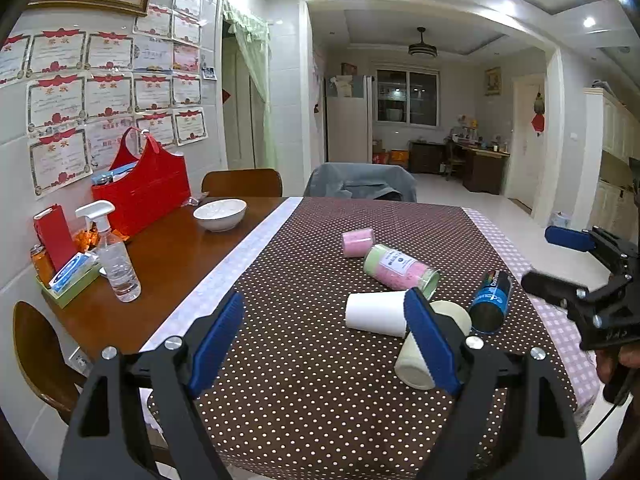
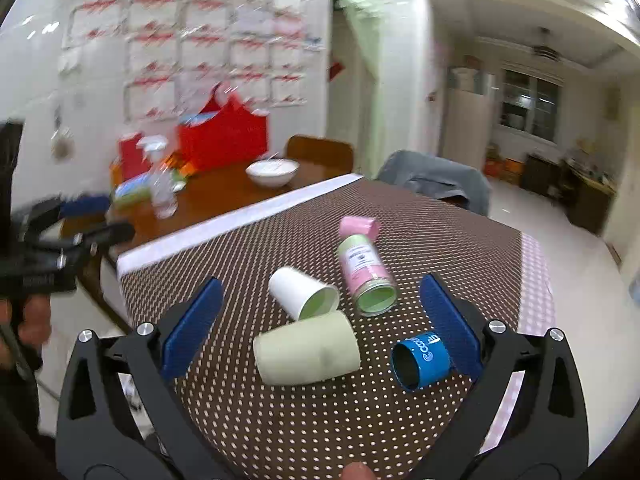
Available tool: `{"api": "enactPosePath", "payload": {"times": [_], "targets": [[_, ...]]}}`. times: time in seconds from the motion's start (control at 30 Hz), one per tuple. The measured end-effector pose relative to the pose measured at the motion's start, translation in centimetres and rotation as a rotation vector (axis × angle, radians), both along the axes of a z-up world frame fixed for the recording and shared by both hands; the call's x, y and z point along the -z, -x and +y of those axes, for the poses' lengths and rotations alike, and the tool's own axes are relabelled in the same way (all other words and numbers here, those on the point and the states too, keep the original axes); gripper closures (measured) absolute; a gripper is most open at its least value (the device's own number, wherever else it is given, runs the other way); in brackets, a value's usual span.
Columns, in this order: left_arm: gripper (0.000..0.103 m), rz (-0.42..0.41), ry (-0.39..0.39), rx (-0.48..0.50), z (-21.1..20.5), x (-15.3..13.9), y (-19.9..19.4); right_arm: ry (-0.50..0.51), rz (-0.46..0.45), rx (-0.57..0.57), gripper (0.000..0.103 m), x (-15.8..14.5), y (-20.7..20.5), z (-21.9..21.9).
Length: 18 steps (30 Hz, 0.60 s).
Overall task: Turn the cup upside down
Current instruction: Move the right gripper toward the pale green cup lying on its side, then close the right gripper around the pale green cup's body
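Several cups lie on their sides on the dotted brown tablecloth (image 2: 320, 420): a white cup (image 2: 302, 292) (image 1: 376, 314), a pale green cup (image 2: 308, 350) (image 1: 428, 348), a blue-and-black cup (image 2: 422, 360) (image 1: 491, 303), a pink-and-green cup with a label (image 2: 366, 276) (image 1: 400, 270) and a small pink cup (image 2: 359, 227) (image 1: 358, 242). My left gripper (image 1: 330, 336) is open and empty, above the cloth, left of the pale green cup. My right gripper (image 2: 320, 324) is open and empty, hovering over the cups; it also shows in the left wrist view (image 1: 560, 264).
On the bare wooden table part at the left stand a white bowl (image 1: 220, 214), a spray bottle (image 1: 114, 256), a red bag (image 1: 144, 192) and a small tray of packets (image 1: 70, 280). Chairs stand behind the table; the table's right edge drops to the floor.
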<state>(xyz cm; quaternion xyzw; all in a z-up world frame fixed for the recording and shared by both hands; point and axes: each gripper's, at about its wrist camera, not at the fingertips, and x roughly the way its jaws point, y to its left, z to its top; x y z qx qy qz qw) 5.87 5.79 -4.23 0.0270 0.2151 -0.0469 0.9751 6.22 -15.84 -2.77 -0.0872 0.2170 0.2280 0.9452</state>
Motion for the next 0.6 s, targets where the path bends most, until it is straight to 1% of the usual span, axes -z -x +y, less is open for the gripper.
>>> {"api": "enactPosePath", "payload": {"times": [0.23, 0.4, 0.53, 0.6], "targets": [[0.022, 0.018, 0.006, -0.012, 0.4, 0.8, -0.7, 0.162, 0.082, -0.18, 0.006, 2.3, -2.5, 1.3], [0.022, 0.044, 0.006, -0.027, 0.7, 1.8, -1.6, 0.303, 0.125, -0.314, 0.006, 4.1, -4.0, 2.7], [0.022, 0.066, 0.013, -0.028, 1.0, 2.6, -2.6, 0.375, 0.167, -0.416, 0.006, 5.7, -5.1, 3.8], [0.022, 0.076, 0.012, -0.031, 1.1, 3.2, -3.0, 0.433, 0.191, -0.471, 0.006, 6.8, -5.7, 4.5]]}}
